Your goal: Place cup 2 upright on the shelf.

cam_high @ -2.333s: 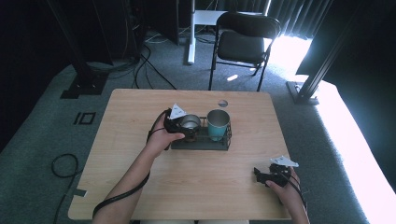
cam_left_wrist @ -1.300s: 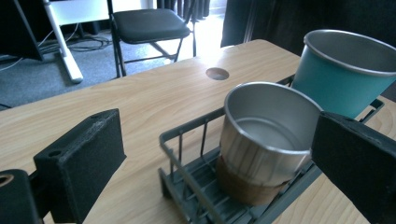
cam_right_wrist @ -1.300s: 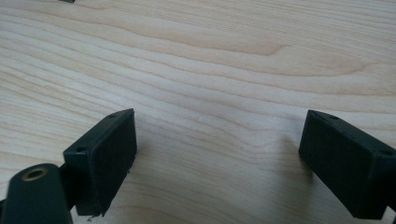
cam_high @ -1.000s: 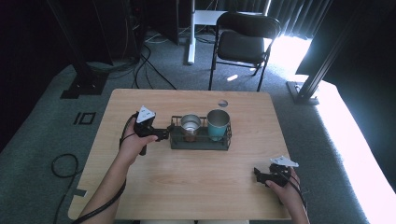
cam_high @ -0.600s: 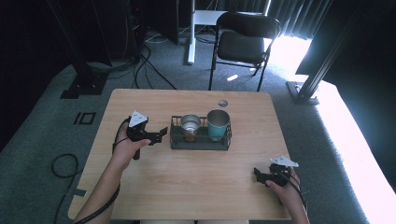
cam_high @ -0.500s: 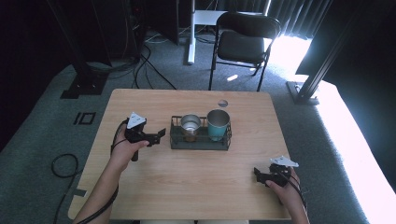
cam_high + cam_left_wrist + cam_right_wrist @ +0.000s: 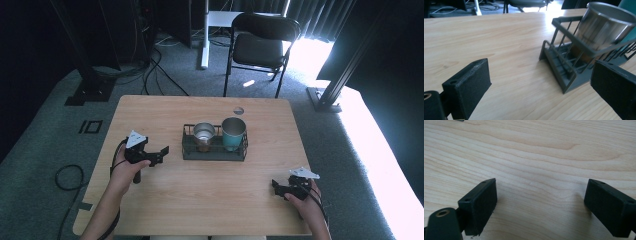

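Steel cup [image 7: 204, 134] and teal cup [image 7: 233, 132] upright in rack [image 7: 215, 152], mid-table; left gripper [image 7: 161, 153] near left edge, right gripper [image 7: 276, 187] near front right corner, jaws apart, empty.

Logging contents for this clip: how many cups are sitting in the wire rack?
2. A steel cup stands in the left half of the rack; a teal cup stands beside it in the right half. Nothing seems hidden.

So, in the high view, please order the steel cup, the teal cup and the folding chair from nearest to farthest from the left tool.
1. Steel cup, left end of the rack.
2. Teal cup, right beside it.
3. Folding chair, beyond the table.
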Demonstrator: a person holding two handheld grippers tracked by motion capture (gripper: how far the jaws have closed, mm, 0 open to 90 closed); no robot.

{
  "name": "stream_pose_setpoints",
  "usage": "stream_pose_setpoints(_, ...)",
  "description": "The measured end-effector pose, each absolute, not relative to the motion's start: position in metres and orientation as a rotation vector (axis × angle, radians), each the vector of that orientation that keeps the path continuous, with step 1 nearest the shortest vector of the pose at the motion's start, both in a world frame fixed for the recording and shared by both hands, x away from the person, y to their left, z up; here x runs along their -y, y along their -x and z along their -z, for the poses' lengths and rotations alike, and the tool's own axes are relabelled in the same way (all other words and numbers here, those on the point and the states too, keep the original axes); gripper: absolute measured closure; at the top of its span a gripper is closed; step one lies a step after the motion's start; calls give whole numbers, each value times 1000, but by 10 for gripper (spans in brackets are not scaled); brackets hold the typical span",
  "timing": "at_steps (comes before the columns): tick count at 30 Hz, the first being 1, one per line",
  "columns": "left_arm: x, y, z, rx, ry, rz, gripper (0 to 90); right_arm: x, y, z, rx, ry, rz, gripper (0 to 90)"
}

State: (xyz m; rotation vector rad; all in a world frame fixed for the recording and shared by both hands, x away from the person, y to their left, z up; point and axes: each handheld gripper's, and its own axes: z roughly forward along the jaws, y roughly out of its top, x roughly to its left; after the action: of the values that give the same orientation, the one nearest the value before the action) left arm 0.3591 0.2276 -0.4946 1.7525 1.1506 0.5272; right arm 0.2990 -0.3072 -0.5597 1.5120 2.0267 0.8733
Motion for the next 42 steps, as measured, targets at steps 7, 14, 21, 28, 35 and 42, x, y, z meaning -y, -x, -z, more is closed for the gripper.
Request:
stream_pose_setpoints(7,-239,-350,504,-1175,-1764,-536,36,307,-299,560,-2026,-1512,-873,108)
stream_pose_setpoints(14,-247,-341,512,-1215,-1758,-532,36,307,-299,560,-2026,-1512,-873,109)
stream_pose_setpoints(21,-256,-329,521,-1252,-1754,-527,36,307,-299,560,-2026,-1513,-874,109)
stream_pose_setpoints(28,-267,-315,534,-1327,-1755,-538,36,307,-299,560,-2027,-1509,-872,109)
stream_pose_setpoints(35,-276,-307,541,-1379,-1768,-573,36,307,-299,560,-2027,-1508,-872,109)
stream_pose_setpoints(42,-285,-298,544,-1430,-1771,-618,35,307,-299,560,-2027,-1509,-872,109)
